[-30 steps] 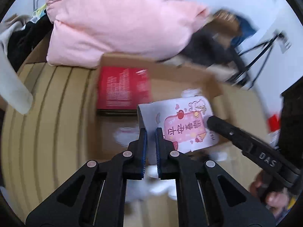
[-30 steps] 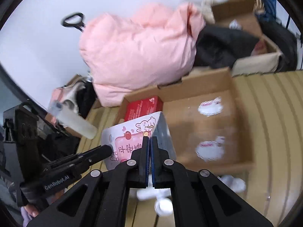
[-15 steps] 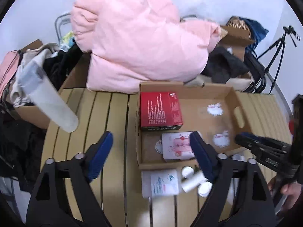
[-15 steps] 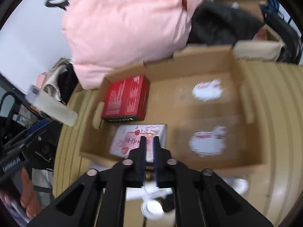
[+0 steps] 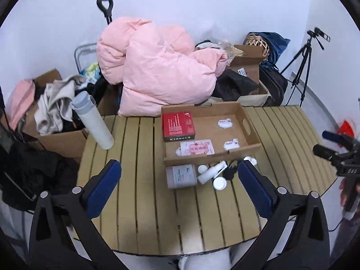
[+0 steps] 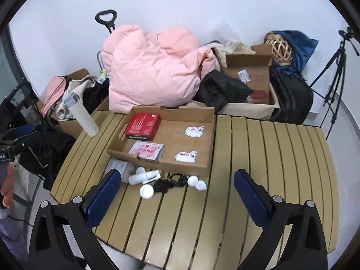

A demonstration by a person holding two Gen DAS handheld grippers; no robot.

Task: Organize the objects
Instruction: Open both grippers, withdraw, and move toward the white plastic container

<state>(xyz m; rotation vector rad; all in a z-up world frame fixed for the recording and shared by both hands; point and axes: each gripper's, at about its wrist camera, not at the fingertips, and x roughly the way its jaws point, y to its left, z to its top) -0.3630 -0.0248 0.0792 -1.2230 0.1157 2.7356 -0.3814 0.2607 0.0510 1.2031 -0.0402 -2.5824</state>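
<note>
The small white plastic spray bottle (image 5: 212, 172) lies on its side on the slatted worktop (image 5: 146, 191) just in front of the shallow brown cardboard tray (image 5: 253, 135), among white caps and a black cable. I judge it light, stiff and slippery-round, best pinched across its middle. My left hand-held gripper (image 5: 180, 177) and right hand-held gripper (image 6: 177, 184) both gape wide, empty.

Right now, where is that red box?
The red box sits inside the cardboard tray, in its far-left corner in both views, just behind the pink card lying flat.
</note>
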